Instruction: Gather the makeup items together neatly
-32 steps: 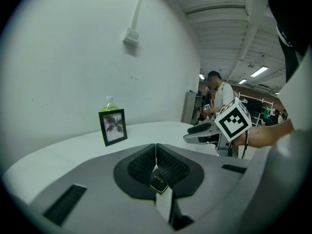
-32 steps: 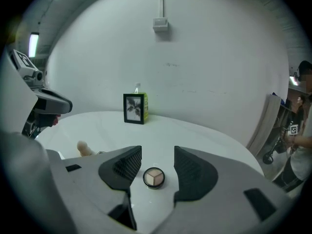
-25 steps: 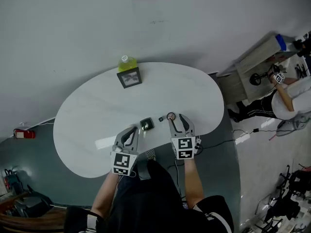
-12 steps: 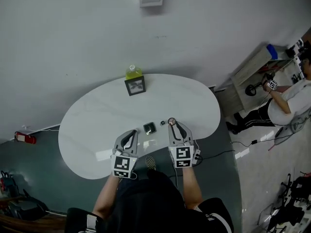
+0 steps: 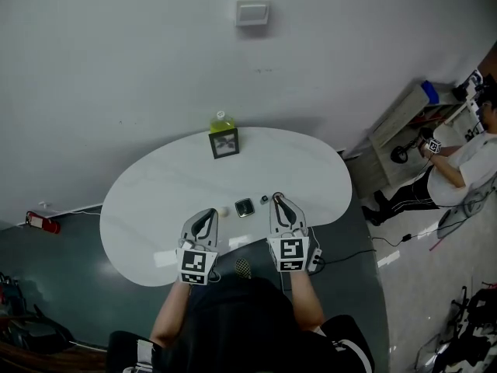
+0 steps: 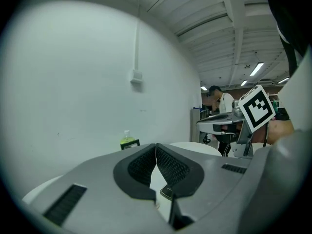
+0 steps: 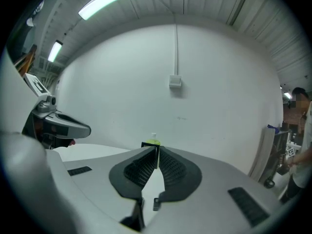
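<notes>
Just right of the compact point(image 5: 245, 207), right tongs point(image 5: 278, 200) were closing, nothing visible between; left tongs point(image 5: 206, 215) pinched shut. Gathering looked barely started; next move needed reopened tongs.

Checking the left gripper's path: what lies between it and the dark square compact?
Head view: one small pale round item sits on the table between left gripper and compact.

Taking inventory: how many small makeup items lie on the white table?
3, left to right: small white bead, dark square compact, small dark round pot; others may be hidden.
</notes>
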Tool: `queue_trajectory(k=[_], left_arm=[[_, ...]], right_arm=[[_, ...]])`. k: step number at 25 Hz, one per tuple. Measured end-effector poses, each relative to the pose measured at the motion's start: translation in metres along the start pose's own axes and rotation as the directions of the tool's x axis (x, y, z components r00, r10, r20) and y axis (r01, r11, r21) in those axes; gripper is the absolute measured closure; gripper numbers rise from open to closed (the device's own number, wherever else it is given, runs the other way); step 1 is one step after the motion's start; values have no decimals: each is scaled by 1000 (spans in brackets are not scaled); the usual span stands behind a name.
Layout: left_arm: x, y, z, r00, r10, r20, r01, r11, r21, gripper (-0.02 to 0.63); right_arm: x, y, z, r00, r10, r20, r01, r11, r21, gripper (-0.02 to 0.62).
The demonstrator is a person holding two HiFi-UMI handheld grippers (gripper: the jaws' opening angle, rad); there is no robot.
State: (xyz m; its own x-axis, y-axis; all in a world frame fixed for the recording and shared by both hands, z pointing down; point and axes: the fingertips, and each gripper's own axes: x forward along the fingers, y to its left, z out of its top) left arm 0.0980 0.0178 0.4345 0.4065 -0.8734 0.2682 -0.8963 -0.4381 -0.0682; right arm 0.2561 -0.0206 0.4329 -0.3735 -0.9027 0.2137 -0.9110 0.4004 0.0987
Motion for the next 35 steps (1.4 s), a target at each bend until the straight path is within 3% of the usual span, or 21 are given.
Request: queue_trajectory(k=[35], left_arm=[[-2,-3,6,1000,-24,17,24,1000,18,586]], right_arm=[[-12,4,-3,1000,-1,-12,2,1000,26,565]])
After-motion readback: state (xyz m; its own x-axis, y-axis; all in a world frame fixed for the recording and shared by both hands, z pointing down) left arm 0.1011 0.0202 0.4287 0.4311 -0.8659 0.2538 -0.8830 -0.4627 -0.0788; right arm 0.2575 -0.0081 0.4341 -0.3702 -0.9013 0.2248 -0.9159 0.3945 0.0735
